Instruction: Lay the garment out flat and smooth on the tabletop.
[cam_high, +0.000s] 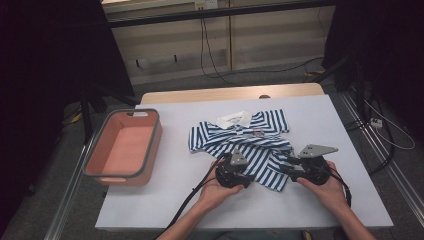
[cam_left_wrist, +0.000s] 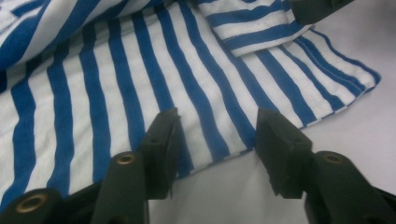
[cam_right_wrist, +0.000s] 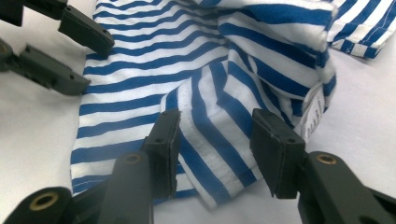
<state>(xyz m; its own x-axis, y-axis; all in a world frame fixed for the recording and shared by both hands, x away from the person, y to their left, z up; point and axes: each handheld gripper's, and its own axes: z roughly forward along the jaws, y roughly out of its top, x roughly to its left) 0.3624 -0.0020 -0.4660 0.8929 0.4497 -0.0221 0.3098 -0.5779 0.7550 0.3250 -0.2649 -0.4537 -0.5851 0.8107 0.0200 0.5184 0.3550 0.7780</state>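
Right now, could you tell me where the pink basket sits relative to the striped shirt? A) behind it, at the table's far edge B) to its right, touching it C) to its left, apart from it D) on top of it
C: in the high view the pink basket stands at the table's left edge, with bare tabletop between it and the striped shirt.

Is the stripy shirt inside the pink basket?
No, the striped shirt lies flat on the white table, while the pink basket sits apart to its left with nothing in it.
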